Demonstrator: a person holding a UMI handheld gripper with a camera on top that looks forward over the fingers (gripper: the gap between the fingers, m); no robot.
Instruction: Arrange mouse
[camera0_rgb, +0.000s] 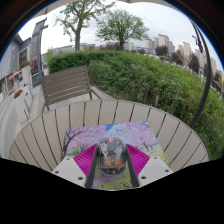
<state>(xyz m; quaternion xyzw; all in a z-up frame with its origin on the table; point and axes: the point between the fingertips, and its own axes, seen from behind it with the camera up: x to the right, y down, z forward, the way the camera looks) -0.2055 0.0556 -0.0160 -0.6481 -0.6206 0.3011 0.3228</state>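
Observation:
A grey and black mouse (112, 156) sits between my fingers, over a colourful printed mouse mat (112, 132) on a round table of pale wooden slats (55, 130). My gripper (112, 162) is shut on the mouse. The left magenta pad (86, 160) and the right one (138, 158) press on its two sides. The mouse's front end points away from me, towards the mat's far edge. I cannot tell whether the mouse rests on the mat or is lifted just off it.
A wooden bench (68, 85) stands beyond the table to the left, on a paved walk. A tall green hedge (155, 80) runs behind the table to the right. Trees and buildings stand far off.

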